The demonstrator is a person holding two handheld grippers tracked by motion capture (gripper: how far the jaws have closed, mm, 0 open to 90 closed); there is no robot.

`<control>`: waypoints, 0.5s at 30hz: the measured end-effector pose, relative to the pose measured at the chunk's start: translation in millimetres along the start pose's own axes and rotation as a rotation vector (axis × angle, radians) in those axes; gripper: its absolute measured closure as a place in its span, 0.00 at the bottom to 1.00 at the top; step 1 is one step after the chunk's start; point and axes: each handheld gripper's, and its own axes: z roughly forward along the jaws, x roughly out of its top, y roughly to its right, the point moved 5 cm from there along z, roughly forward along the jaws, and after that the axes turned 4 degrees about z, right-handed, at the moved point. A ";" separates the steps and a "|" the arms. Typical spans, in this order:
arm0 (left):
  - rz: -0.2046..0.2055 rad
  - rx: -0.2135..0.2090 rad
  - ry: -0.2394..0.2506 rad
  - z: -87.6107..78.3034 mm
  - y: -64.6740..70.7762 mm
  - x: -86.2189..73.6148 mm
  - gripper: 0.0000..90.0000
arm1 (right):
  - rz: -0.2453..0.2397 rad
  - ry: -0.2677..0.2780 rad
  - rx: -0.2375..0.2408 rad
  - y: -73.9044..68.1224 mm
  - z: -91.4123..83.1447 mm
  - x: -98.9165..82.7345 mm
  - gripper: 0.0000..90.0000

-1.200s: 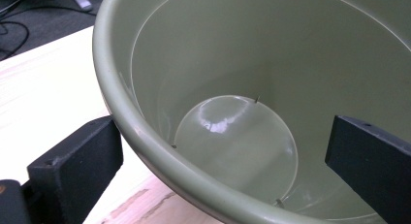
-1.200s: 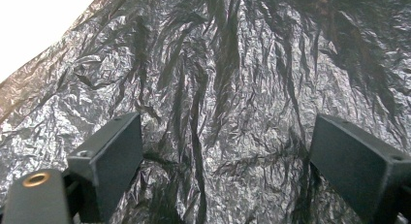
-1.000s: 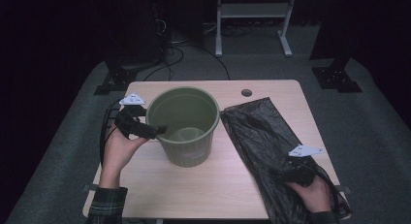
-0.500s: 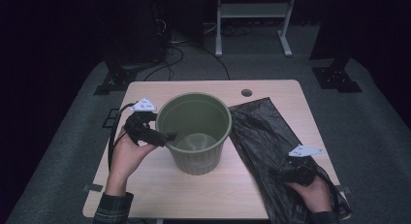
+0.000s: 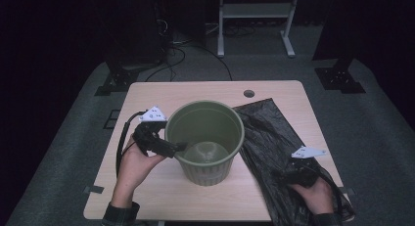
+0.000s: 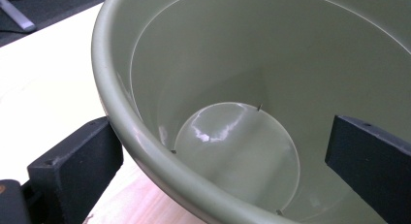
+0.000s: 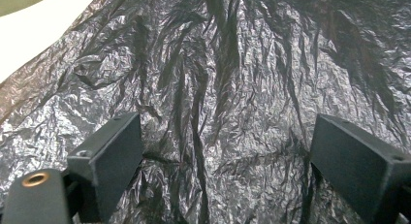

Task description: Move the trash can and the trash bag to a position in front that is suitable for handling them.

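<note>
An olive-green plastic bucket stands upright on the wooden table, empty inside. My left gripper straddles the bucket's left rim, one jaw outside the wall and one inside. Its jaws stand wide apart, and only the outer one lies close against the wall. A crumpled black plastic bag lies flat to the right of the bucket, touching its side. My right gripper rests low over the bag's near end, and its jaws are open with wrinkled black film between them.
A small round hole sits near the table's far edge. The near right corner of the table is covered by the bag. Dark floor, cables and a white metal stand lie beyond the table.
My left gripper and the bucket have slid to the right together, so the bucket now touches the black bag. The right hand has stayed put.
</note>
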 end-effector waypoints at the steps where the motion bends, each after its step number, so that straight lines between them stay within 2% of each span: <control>1: 0.000 0.000 0.000 0.0 0.0 0.0 0.00 | 0.000 0.000 0.000 0.0 0.0 0.0 0.12; 5: 0.013 -0.020 -0.001 1.5 9.0 0.9 0.00 | 0.000 0.000 0.000 0.0 0.0 0.0 0.12; 8: 0.018 -0.022 -0.005 1.6 10.7 1.2 0.00 | -0.001 0.000 0.000 0.1 0.1 0.0 0.12; 15: 0.014 -0.023 0.007 -2.3 6.1 4.1 0.00 | -0.001 0.001 0.000 0.1 0.1 0.0 0.12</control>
